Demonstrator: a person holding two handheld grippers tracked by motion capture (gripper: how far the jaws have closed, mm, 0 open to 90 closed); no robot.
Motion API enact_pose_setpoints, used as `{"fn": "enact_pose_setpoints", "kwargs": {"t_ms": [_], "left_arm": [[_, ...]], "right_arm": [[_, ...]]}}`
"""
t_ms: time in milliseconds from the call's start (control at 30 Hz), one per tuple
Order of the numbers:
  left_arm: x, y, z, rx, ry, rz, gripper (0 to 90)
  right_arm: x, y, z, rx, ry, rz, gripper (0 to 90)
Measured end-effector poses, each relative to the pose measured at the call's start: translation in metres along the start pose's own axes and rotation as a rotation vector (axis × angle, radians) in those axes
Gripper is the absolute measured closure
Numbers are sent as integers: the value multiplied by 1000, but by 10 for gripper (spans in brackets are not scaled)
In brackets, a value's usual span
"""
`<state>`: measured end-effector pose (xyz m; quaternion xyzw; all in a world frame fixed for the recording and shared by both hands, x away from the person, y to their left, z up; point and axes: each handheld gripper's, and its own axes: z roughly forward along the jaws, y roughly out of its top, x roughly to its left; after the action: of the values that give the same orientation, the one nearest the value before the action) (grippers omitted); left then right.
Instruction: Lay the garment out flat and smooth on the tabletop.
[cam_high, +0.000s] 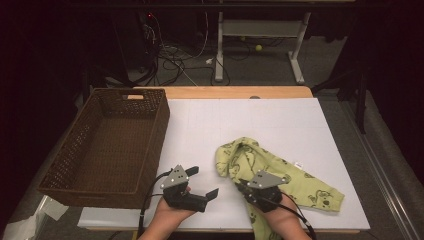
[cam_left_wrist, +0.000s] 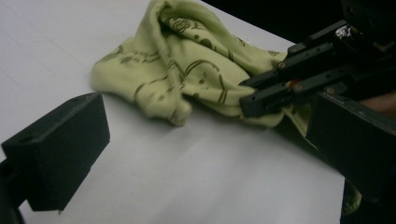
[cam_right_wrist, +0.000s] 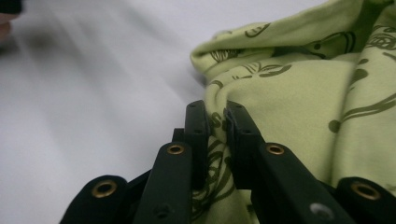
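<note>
The right gripper (cam_high: 243, 185) pinches a fold of the light green baby garment (cam_high: 280, 177) with dark drawings on it. In the right gripper view its two black jaws sit close together with the cloth squeezed between them (cam_right_wrist: 215, 122). The garment lies crumpled on the white table cover (cam_high: 260, 120), bunched up in front of this gripper and spread out past its right side. One end hangs over the table edge by the person's right hand (cam_high: 280, 217).

The left gripper (cam_high: 205, 182) is just beside it, on its left. Its jaws are wide apart and hold nothing. A brown wicker basket (cam_high: 150, 145) stands farther left of this gripper.
</note>
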<state>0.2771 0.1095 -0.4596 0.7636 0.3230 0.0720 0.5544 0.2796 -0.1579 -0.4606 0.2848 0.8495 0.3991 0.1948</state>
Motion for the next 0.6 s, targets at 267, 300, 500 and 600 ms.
{"fn": "enact_pose_setpoints", "kwargs": {"t_ms": [267, 300, 500, 600], "left_arm": [[2, -2, -5, -3, 13, -11, 0], [2, -2, -5, -4, 13, -12, 0], [2, -3, -3, 3, 10, -18, 0], [2, -4, -2, 7, 5, -21, 0]], "right_arm": [[17, 9, 10, -26, 55, -17, 642], [14, 11, 5, -46, 53, -2, 620], [-11, 22, -25, -147, -32, 26, 599], [-30, 29, -25, -162, -61, 56, 644]]}}
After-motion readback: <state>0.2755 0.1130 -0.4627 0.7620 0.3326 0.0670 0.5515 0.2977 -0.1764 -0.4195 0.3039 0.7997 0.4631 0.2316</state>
